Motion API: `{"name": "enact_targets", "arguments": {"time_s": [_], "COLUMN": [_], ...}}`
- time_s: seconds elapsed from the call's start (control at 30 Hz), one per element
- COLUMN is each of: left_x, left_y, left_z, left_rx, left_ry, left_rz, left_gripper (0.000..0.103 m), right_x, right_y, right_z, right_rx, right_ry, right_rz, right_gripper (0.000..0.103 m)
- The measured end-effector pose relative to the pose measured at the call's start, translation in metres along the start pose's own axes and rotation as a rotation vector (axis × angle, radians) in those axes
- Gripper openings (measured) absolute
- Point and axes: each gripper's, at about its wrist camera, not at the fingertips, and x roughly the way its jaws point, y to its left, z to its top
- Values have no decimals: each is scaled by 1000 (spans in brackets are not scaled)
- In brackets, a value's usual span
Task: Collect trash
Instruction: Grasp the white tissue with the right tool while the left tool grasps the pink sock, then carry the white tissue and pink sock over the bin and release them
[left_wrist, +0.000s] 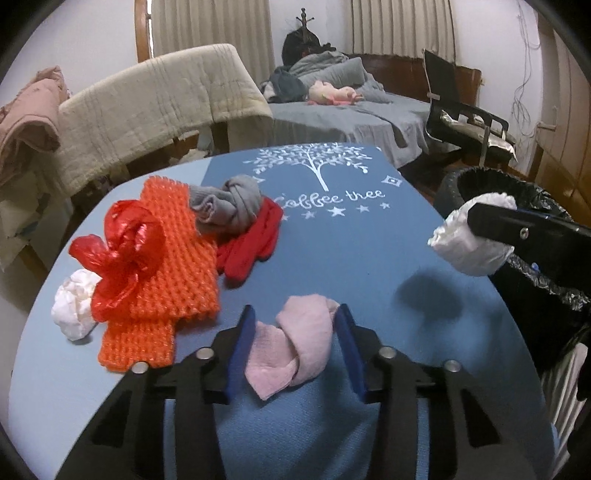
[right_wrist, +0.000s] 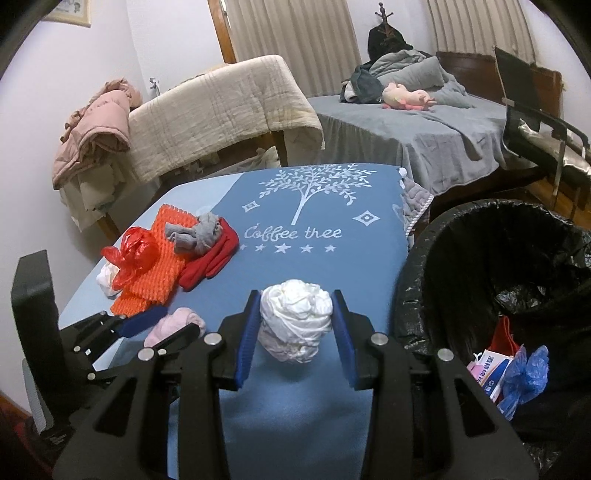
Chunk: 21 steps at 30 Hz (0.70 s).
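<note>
My right gripper (right_wrist: 295, 325) is shut on a crumpled white plastic wad (right_wrist: 295, 321) and holds it above the blue table, just left of the black-lined trash bin (right_wrist: 417, 280). The wad also shows in the left wrist view (left_wrist: 469, 243) by the bin's rim (left_wrist: 480, 173). My left gripper (left_wrist: 297, 347) is open, its jaws on either side of a pink sock (left_wrist: 295, 347) lying on the table. A red plastic bag (left_wrist: 122, 258) and another white wad (left_wrist: 74, 306) lie at the table's left.
An orange knit piece (left_wrist: 173, 266), a grey sock (left_wrist: 225, 203) and a red glove (left_wrist: 255, 240) lie left of centre on the blue "Coffee tree" cloth (left_wrist: 332, 240). The bin holds blue and red trash (right_wrist: 517, 373). A bed and a black chair stand behind.
</note>
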Motion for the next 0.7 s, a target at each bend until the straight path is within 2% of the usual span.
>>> {"name": "enact_targets", "arguments": {"time_s": [0.27,0.7], "left_x": [-8,-40], "left_y": [4,-12], "left_z": [0,41], "left_rx": [-13,-33], "left_ry": [-30,-142], "left_rz": [-12,-79], "left_gripper": [25,24], "right_x": [-7,-49], "right_y": [-1,-28], "right_z": [4,22], "right_rx": [6,39], "right_ry": [-17,-126], "right_rz": [-1,-61], "right_gripper": [37,37]}}
